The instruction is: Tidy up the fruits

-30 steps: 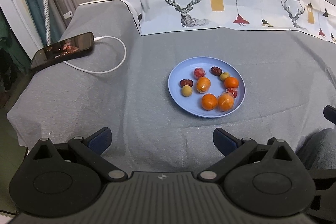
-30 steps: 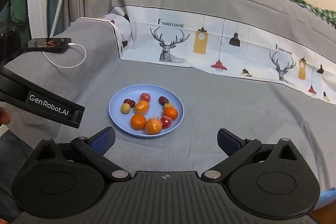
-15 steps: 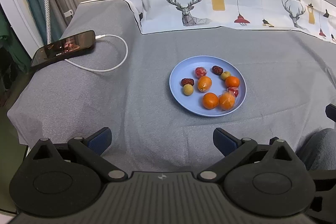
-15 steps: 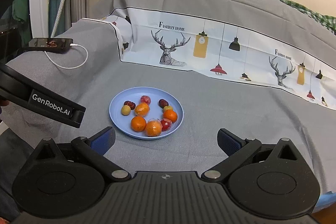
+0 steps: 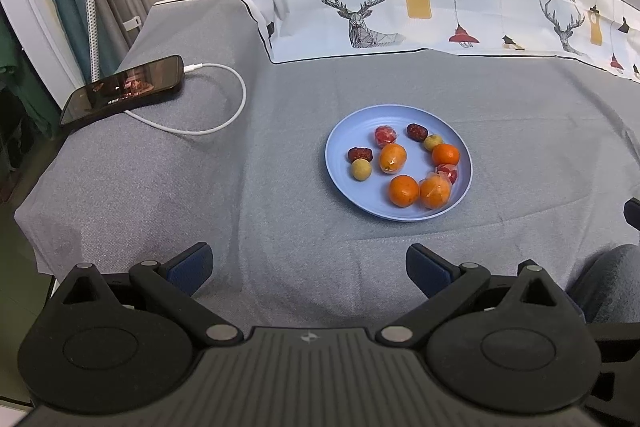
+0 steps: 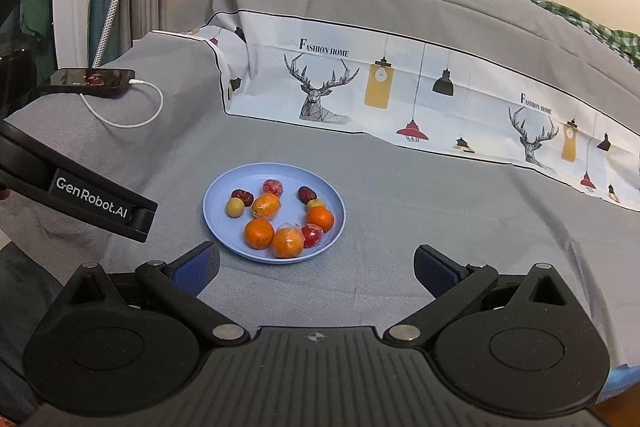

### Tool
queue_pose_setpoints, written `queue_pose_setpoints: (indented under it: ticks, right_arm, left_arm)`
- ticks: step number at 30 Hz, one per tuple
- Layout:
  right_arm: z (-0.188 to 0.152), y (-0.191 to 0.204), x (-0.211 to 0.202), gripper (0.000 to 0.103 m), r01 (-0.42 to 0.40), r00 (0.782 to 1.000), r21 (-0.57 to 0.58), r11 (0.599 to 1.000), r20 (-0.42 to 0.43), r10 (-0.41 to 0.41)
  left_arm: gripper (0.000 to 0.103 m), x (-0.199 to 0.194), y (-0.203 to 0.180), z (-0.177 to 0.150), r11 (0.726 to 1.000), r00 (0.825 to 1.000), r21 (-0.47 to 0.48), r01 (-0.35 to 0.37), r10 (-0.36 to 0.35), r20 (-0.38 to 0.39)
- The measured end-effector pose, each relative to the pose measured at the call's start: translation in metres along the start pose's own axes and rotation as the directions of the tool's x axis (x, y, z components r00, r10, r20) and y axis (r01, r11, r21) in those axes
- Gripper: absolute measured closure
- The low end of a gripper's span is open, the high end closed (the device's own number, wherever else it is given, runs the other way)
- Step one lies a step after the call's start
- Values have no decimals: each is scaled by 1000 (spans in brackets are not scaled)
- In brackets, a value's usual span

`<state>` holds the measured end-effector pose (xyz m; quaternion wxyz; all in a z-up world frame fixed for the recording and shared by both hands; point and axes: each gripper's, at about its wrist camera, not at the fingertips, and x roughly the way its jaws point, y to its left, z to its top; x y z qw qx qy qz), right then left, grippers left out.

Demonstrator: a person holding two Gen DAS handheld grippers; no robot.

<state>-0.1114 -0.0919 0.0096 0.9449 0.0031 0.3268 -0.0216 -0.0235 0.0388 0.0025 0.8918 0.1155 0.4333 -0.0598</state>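
The round pale-blue plastic plate (image 5: 464, 163) sits mid-bed on the grey bedspread (image 5: 280, 195), apparently gathering the mixed small fruits (image 5: 404, 163): oranges, red and yellowish pieces. Both the left gripper (image 5: 308, 265) and right gripper (image 6: 316, 267) hover short of it, jaws spread wide, holding nothing.

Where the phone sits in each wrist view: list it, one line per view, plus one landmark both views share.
Left wrist view: the phone lies at the left edge, above middle height, its white cable looping right.
Right wrist view: the phone sits far left in the upper third, above the left gripper's arm.
Shared landmark: the blue plate of fruit, right of the phone in both.
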Motion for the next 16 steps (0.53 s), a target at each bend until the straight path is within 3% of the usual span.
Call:
queue_pose_setpoints:
  ticks: [16]
  right_arm:
    - [0,-1,1,1,-1,1000,1,1000,-2,1]
  left_arm:
    - [0,4,0,-2,1000,1000,2,-7,7,-9]
